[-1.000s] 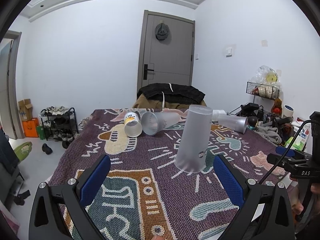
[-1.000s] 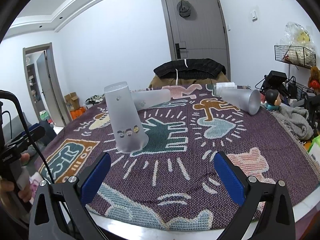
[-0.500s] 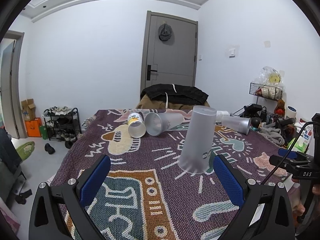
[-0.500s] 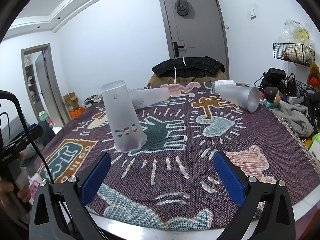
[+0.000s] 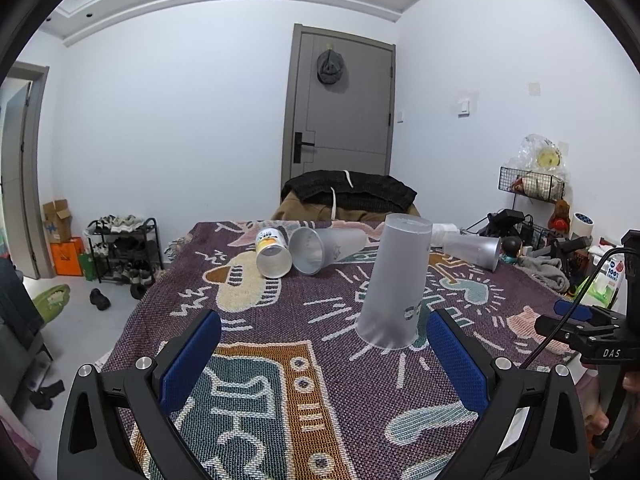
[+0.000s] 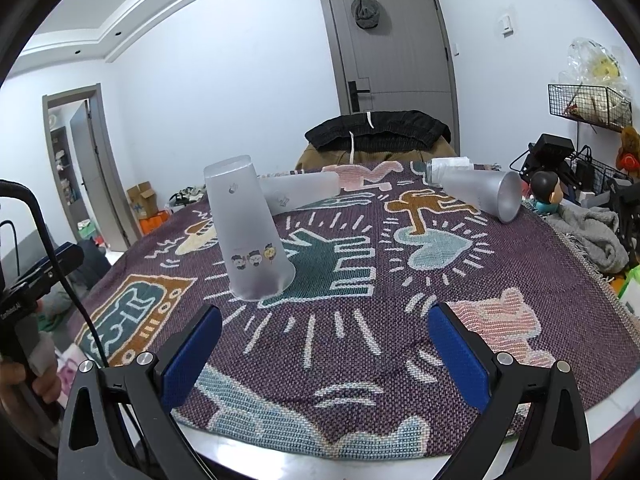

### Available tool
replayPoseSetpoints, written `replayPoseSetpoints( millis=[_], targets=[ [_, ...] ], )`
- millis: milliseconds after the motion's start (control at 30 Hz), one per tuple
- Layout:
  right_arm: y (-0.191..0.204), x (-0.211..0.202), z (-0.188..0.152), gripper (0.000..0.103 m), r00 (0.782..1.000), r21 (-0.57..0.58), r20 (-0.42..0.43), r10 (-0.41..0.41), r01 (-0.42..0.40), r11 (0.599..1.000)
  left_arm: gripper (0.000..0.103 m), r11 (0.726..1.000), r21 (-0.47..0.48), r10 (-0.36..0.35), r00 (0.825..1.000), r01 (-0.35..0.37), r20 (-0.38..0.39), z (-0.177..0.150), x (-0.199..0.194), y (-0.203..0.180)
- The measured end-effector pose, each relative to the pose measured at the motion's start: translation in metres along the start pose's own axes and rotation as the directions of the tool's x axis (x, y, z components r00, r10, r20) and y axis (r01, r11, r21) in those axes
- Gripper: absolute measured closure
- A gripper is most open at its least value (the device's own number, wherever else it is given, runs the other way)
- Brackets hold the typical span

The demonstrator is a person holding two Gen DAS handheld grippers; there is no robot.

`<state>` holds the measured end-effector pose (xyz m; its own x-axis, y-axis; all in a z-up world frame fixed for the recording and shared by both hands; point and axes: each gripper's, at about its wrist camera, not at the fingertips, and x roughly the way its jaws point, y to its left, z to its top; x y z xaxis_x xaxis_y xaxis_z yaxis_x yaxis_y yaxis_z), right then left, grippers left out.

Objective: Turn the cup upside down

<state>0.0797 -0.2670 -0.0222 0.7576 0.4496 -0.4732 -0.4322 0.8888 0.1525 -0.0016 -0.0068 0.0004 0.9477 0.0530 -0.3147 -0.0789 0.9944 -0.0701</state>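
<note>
Frosted cup [image 5: 394, 284] stands mouth-down on the blanket [image 6: 360, 336], both grippers [image 5: 322, 354] [image 6: 324, 346] level, spread wide, empty.

A home; a shoe rack [image 5: 124, 250] by the wall; a cap [image 5: 331, 67] on the door [image 5: 340, 112]; a woven rug [image 6: 360, 280] over the bench.

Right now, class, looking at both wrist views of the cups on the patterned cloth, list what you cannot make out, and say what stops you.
- Inside of the upside-down frosted cup: both views, its own frosted wall and the cloth hide it.
- Yellow-labelled can: hidden behind the upside-down cup in the right wrist view; label print too small in the left.
- Clear bottle: largely behind the far lying cup.
- Wire basket: contents too small.
</note>
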Motion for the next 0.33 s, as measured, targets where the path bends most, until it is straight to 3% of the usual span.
replayPoseSetpoints(
  millis=[333],
  targets=[
    [0.0, 0.0039, -0.0013, 0.0, 1.0, 0.0, -0.014, 0.003, -0.003, 1.0, 0.0, 1.0, -0.007, 0.008, 1.0, -0.008, -0.006, 0.0019, 0.0011, 0.0045]
  ],
)
